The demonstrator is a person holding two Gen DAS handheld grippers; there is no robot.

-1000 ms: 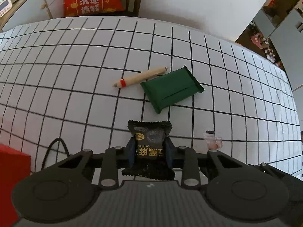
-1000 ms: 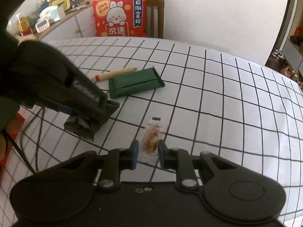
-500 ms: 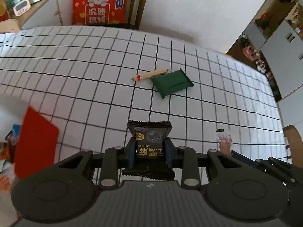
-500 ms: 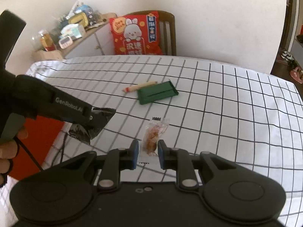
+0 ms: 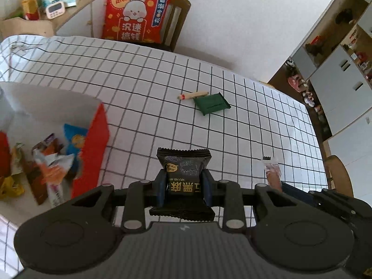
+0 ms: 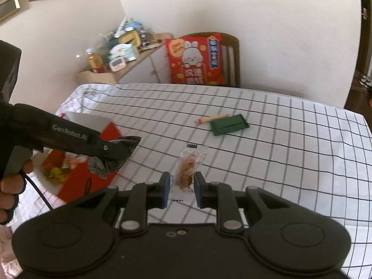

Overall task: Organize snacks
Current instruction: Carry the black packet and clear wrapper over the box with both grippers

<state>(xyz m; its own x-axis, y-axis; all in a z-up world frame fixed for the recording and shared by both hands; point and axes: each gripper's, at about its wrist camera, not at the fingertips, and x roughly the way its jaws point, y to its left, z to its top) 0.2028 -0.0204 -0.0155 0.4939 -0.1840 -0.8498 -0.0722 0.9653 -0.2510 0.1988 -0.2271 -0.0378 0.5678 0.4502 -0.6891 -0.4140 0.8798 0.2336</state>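
My left gripper [image 5: 183,187] is shut on a black snack packet [image 5: 183,174] with gold print, held in the air above the checked tablecloth. From the right wrist view the same gripper [image 6: 123,146] hangs over the near edge of a red box [image 6: 88,176]. My right gripper [image 6: 182,187] is shut on a small clear packet of orange-brown snack [image 6: 189,165], also lifted off the table. The red box [image 5: 93,148] at the left holds several loose snack packets. A green packet [image 5: 211,103] and a tan sausage stick [image 5: 193,94] lie together on the cloth farther back.
The table [image 5: 144,79] carries a white cloth with a black grid. A wooden chair with a red rabbit cushion [image 5: 136,16] stands at the far side. A cluttered sideboard [image 6: 125,46] is at the back left, cabinets [image 5: 344,69] at the right.
Both grippers have risen and drawn back from the table with their packets still gripped. The red box with snacks has come into view at the left.
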